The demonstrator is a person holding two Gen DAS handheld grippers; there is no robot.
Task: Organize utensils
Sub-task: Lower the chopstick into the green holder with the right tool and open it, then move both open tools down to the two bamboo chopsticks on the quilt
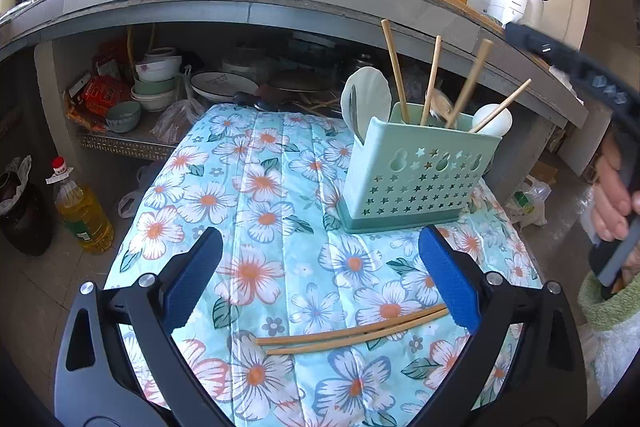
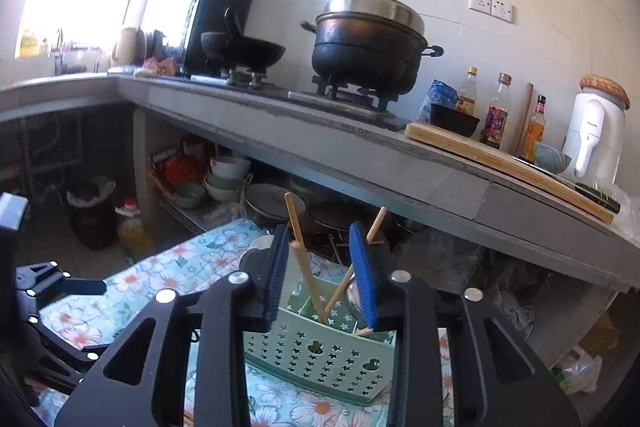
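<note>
We hold our left gripper (image 1: 320, 255) low over the table, which is covered by a flowered cloth (image 1: 248, 187), and its jaws are spread wide with nothing between the blue pads (image 1: 188, 281). Just inside the right-hand jaw, and running back toward the middle of the gap, lie two chopsticks (image 1: 352, 333) side by side on the cloth, touching no pad. Ahead of that same jaw, a little beyond its tip, stands the green utensil holder (image 1: 416, 179), upright, with star-shaped holes in its wall. Four chopsticks (image 1: 432, 79) lean out of its top at different angles, and a white spoon (image 1: 366, 99) stands in the compartment nearest the left end; a second white spoon (image 1: 494, 119) shows at the right end.

Our right gripper (image 2: 322, 275) hangs above the holder (image 2: 320, 355), its jaws partly apart. From the right wrist view we see one chopstick (image 2: 306, 267) standing in the gap between the blue pads (image 2: 362, 275), closer to the left-hand pad, yet no pad presses on it; its lower end sits down in a compartment of the holder. Another stick leans just inside the right-hand pad. In the left wrist view the right gripper's body (image 1: 576, 67) reaches in from the far right, and a hand (image 1: 616, 195) grips its handle.
</note>
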